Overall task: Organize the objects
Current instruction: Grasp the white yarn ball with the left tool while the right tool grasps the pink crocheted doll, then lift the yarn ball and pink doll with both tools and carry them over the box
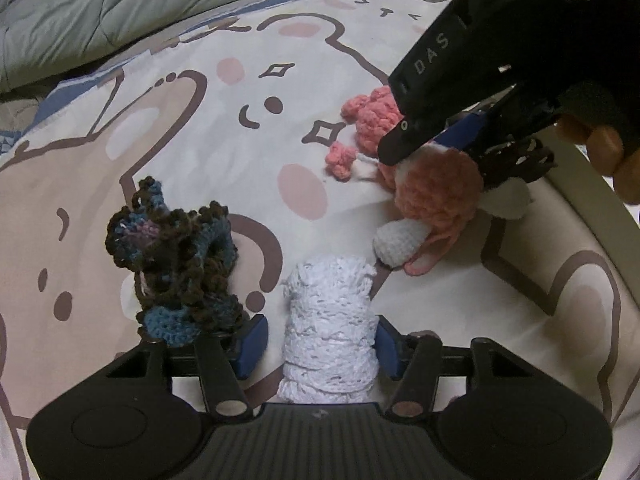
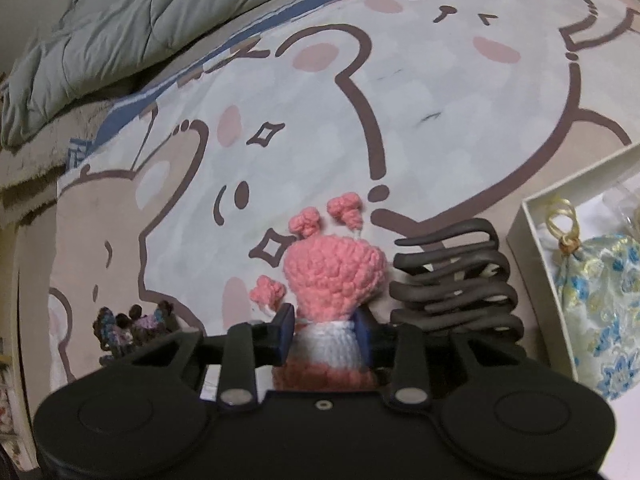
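Two tools (image 1: 320, 340) (image 2: 326, 326), each half-hiding crochet (image 1: 330, 328) (image 2: 334, 276).

The only lettering I can read is "DAS", in pale capitals on the black body of the right claw (image 1: 430, 136), seen from the left wrist camera as it reaches in from the upper right; the word may be cut off, I cannot tell. A small diamond-shaped emblem sits on the ribbed black housing of the left claw (image 1: 320, 344), too small to make out. The bedsheet (image 2: 440, 92) carries cartoon bear faces and sparkle marks, but no words.
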Available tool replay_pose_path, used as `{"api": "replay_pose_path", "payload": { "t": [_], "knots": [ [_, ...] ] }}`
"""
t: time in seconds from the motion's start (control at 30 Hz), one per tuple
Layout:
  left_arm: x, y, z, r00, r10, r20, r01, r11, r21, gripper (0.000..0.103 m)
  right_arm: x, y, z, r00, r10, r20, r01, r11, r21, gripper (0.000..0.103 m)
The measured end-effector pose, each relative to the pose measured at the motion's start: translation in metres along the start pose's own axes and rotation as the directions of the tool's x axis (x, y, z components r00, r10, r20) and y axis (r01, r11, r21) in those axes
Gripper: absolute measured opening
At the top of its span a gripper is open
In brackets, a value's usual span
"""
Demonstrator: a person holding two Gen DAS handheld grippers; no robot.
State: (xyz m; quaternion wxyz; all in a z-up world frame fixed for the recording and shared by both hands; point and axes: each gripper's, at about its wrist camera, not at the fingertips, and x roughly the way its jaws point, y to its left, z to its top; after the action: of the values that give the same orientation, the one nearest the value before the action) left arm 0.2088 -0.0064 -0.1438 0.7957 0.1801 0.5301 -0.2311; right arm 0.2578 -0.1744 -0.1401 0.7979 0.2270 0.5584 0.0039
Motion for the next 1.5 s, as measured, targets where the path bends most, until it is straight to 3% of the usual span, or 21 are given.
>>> {"api": "replay_pose_path", "payload": {
  "t": [0.07, 0.17, 0.3, 0.6, 0.9, 1.23, 1.5],
  "knots": [
    [-0.001, 0.001, 0.001, 1.0, -0.014, 0.002, 0.014, 1.0, -0.01, 0.044, 0.001, 0.002, 0.001, 1.0, -0.004, -0.003, 0.004, 1.0, -0.015, 0.035],
    [-0.001, 0.0, 0.003, 1.0, -0.017, -0.002, 0.017, 1.0, -0.02, 0.041, 0.002, 0.003, 0.001, 1.0, -0.002, 0.001, 0.002, 0.999, -0.043, 0.034],
    [-0.008, 0.004, 0.002, 1.0, -0.013, 0.016, 0.014, 0.998, -0.06, 0.04, -0.003, 0.002, 0.0, 1.0, 0.019, 0.017, -0.018, 0.998, -0.065, 0.031],
    [-0.047, 0.018, 0.0, 0.99, 0.04, 0.135, -0.008, 0.974, -0.228, 0.04, -0.036, 0.013, -0.007, 0.992, 0.1, 0.08, -0.086, 0.982, -0.168, 0.03],
    [-0.091, 0.022, -0.006, 0.968, 0.083, 0.237, 0.005, 0.936, -0.351, 0.04, -0.078, 0.025, -0.025, 0.981, 0.128, 0.148, -0.074, 0.943, -0.324, 0.03],
    [-0.133, 0.01, -0.011, 0.935, 0.13, 0.329, 0.03, 0.898, -0.439, 0.04, -0.119, 0.026, -0.045, 0.962, 0.185, 0.202, -0.094, 0.916, -0.39, 0.03],
    [-0.152, 0.0, -0.017, 0.918, 0.165, 0.36, 0.021, 0.888, -0.459, 0.04, -0.146, 0.021, -0.057, 0.947, 0.21, 0.245, -0.086, 0.897, -0.434, 0.03]
  ]
}}
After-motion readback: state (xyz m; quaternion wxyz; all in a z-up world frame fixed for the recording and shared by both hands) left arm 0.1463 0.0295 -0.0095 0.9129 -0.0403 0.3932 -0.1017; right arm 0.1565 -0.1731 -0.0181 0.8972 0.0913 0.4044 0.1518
